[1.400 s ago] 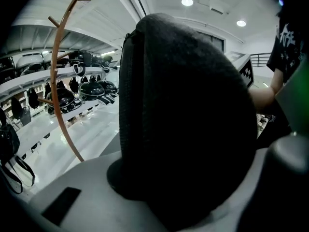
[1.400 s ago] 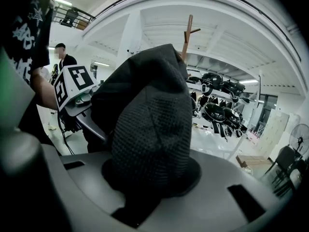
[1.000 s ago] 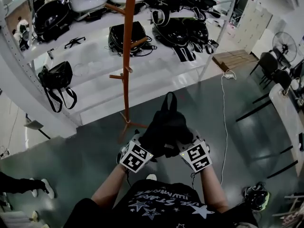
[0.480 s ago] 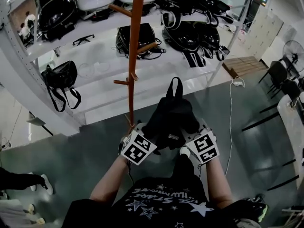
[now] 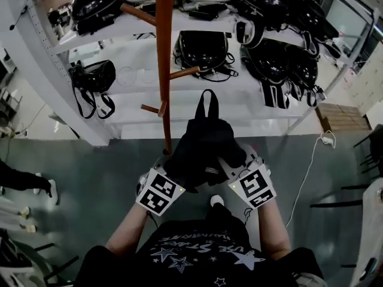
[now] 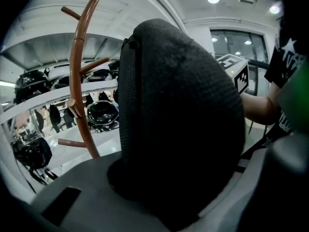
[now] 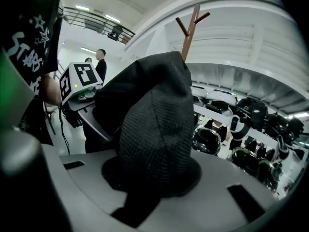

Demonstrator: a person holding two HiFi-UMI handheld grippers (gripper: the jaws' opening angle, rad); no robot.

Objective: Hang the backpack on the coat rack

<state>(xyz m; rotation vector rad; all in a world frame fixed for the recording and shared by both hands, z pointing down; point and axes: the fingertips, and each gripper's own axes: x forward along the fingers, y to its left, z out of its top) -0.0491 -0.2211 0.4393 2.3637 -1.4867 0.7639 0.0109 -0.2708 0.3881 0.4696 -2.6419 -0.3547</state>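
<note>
You've closed in on the coat rack: a second ago its pole stood well ahead of you, and now it rises just beside the backpack, next to your left gripper. Your grip hasn't changed on the way: the left gripper is clamped on the bag's dark mesh fabric, and the right gripper is clamped on its other side, so the backpack hangs in the air between them, in front of your chest. The carry looks about done, and what's left is probably the lift, since the top loop sticks up just right of the pole, near the low peg and below the side peg. By count you have one backpack in hand, one loop on it, one rack, two grippers, and three pegs showing from the head view, the third being the high peg; the white shelves behind hold over half a dozen other dark bags, too crowded to number exactly
</note>
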